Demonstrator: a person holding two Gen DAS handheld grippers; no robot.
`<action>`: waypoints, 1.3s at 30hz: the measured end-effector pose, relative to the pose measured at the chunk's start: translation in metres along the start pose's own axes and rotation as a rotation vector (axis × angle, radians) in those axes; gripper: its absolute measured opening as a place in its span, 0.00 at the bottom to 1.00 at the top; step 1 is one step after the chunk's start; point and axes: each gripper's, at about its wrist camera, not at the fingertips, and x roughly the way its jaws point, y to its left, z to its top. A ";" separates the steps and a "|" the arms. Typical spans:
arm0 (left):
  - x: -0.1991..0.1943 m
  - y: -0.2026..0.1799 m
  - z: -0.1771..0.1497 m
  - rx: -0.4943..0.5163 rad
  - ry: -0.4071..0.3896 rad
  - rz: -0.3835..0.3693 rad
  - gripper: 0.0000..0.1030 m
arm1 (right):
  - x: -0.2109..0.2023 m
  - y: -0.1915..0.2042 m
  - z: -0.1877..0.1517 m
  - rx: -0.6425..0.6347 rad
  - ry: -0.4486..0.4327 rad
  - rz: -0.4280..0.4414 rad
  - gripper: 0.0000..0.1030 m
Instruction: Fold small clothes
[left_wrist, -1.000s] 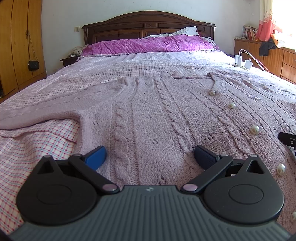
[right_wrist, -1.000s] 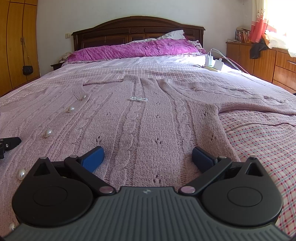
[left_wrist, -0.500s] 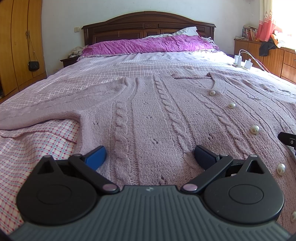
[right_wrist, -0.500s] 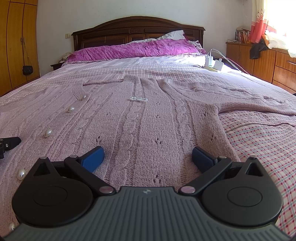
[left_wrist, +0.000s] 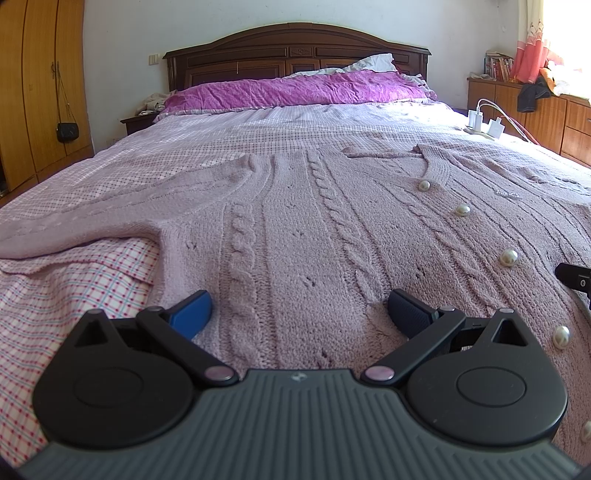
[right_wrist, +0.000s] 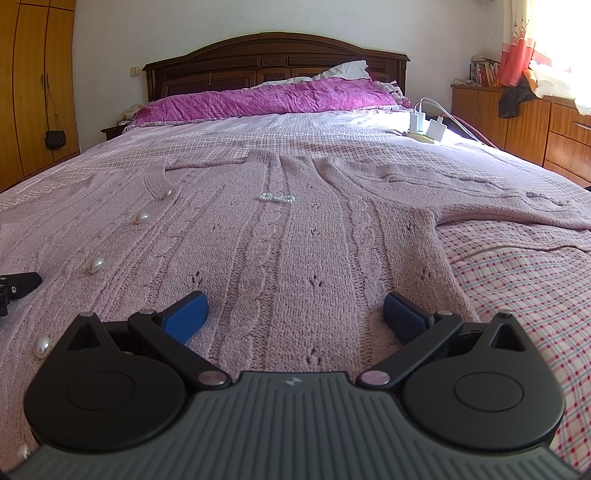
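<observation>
Chargers (right_wrist: 426, 125) beyond cardigan (right_wrist: 295, 258) (grippers spread).

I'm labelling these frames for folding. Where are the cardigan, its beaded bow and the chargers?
Lilac cable-knit cardigan (left_wrist: 295, 236): left wrist view, front panel.
Small white beaded bow (right_wrist: 277, 197): right wrist view, bow's middle.
White plug-in chargers (right_wrist: 424, 123): right wrist view, charger body.

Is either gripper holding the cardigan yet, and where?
No. The left gripper and right gripper are both open at the hem of the cardigan, gripping nothing.
</observation>
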 end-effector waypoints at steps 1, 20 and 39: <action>0.000 0.000 0.000 0.000 0.000 0.000 1.00 | 0.001 0.000 0.000 0.000 0.000 0.000 1.00; 0.000 0.000 0.001 0.001 0.003 0.003 1.00 | 0.004 -0.001 0.002 0.000 -0.004 -0.016 1.00; 0.006 -0.004 0.024 -0.034 0.141 0.060 1.00 | -0.003 -0.033 0.034 0.081 0.142 0.153 1.00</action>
